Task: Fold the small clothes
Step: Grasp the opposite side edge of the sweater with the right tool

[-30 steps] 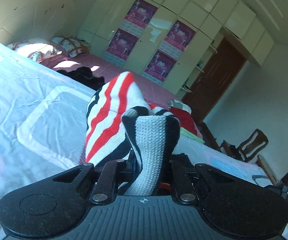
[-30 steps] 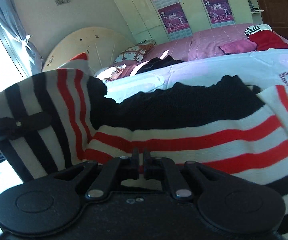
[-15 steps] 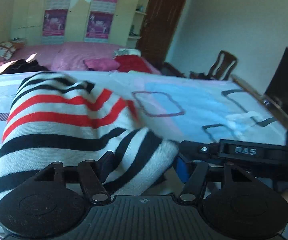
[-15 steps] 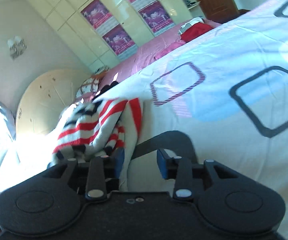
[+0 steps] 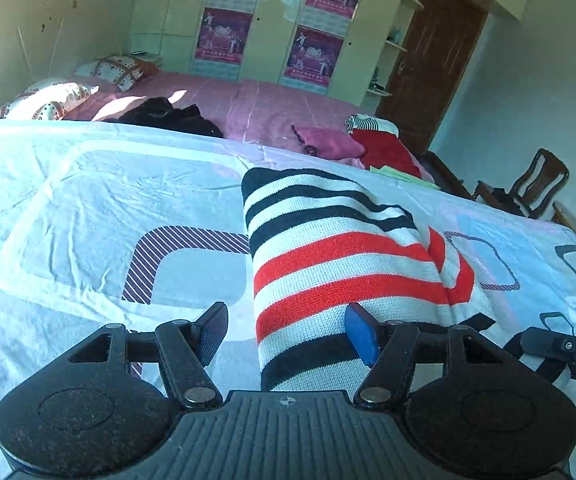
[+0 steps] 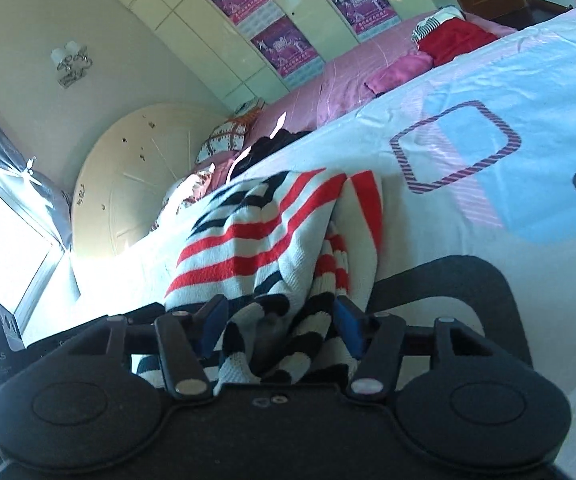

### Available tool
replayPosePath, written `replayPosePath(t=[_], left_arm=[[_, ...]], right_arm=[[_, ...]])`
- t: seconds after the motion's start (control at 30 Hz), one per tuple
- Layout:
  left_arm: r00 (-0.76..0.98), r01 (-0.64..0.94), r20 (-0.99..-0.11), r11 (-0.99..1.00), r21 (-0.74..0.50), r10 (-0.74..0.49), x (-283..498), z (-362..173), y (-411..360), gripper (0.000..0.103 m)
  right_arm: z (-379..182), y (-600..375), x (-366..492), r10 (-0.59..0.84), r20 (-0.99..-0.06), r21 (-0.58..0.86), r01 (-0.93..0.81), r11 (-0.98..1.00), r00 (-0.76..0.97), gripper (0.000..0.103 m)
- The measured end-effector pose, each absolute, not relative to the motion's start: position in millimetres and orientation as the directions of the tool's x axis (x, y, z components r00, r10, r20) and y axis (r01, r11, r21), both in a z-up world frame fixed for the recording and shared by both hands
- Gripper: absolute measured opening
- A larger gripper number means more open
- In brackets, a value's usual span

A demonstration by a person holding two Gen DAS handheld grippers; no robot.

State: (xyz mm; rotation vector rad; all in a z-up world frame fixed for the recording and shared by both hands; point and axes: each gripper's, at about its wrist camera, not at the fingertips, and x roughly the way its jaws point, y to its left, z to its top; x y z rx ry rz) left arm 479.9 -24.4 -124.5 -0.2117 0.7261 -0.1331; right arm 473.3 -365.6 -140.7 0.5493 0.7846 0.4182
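mid-fold on a striped knit sweater (image 5: 344, 264), white with black and red bands, lying doubled over on the pale patterned bedsheet (image 5: 88, 208) at about 1 o'clock from the left gripper (image 5: 286, 330) in the left wrist view. left gripper parted to a middling gap, near edge of the sweater running between the pads but pressed by neither; jaws have just been opening, and now hold nothing. in the right wrist view, right gripper (image 6: 280, 326) likewise spread about halfway, jaws just opened further, with bunched black-and-white cuff or hem fabric lying in the gap; hard to say whether the blue pad at 3 o'clock brushes the knit, but no squeeze visible, so judged released. sweater body heaped toward 11 o'clock from that gripper, layers uneven, a red-striped flap peeking out on its right side. looks like the release step after laying one fold down. next move probably calls for backing both grippers clear without dragging the loose knit, then picking fresh pinch points at the untidy bunched end to square the edges or make a further fold; soft, stretchy fabric likely to sag and shift if caught by a single layer. pink bed (image 5: 272, 104) with a red garment (image 5: 388, 152) well apart at 12 o'clock, not involved.
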Motion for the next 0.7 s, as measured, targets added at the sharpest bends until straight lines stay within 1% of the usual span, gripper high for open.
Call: replayPosePath(t=[0.03,0.1,0.17,0.2,0.3,0.4,0.43,0.5,0.57,0.63,0.7], left_arm=[[0.741,0.054,-0.644,0.972,-0.229,-0.192,482,-126,-29,0.063],[0.744,0.060,-0.640,0.973,-0.223,-0.193,484,-128,-34,0.063],[0.751,0.061,-0.631,0.973,-0.223,-0.192,488,-123,-33,0.063],[0.759,0.066,-0.622,0.974,-0.218,-0.191,499,-123,-37,0.063],[0.762,0.077,-0.619,0.976,-0.205,-0.190,510,-122,-35,0.063],[0.718,0.093,-0.671,0.981,-0.171,-0.185,519,-137,-42,0.063],[0.720,0.094,-0.673,0.984,-0.149,-0.170,521,-141,-45,0.063],[0.723,0.096,-0.670,0.985,-0.146,-0.169,523,-139,-46,0.063],[0.751,0.107,-0.634,0.981,-0.160,-0.185,521,-126,-44,0.063],[0.764,0.133,-0.613,0.979,-0.153,-0.200,524,-117,-48,0.063],[0.758,0.163,-0.614,0.976,-0.148,-0.220,532,-117,-54,0.063]], right_arm=[[-141,-358,475,0.529,-0.574,0.577,-0.150,0.803,0.625,0.052],[-143,-345,474,0.484,-0.628,0.498,-0.162,0.852,0.609,0.032],[-143,-338,466,0.460,-0.635,0.446,-0.192,0.874,0.620,0.023],[-141,-337,458,0.459,-0.623,0.431,-0.211,0.877,0.633,0.022],[-136,-341,435,0.438,-0.611,0.398,-0.223,0.890,0.659,0.021],[-154,-349,428,0.415,-0.632,0.408,-0.174,0.896,0.655,0.021],[-157,-351,428,0.426,-0.620,0.430,-0.169,0.887,0.659,0.022],[-152,-352,430,0.433,-0.612,0.439,-0.172,0.882,0.662,0.026],[-138,-355,430,0.420,-0.572,0.427,-0.181,0.886,0.705,0.029],[-126,-354,435,0.392,-0.542,0.398,-0.183,0.899,0.743,0.028],[-120,-351,452,0.374,-0.539,0.380,-0.179,0.908,0.755,0.029]])
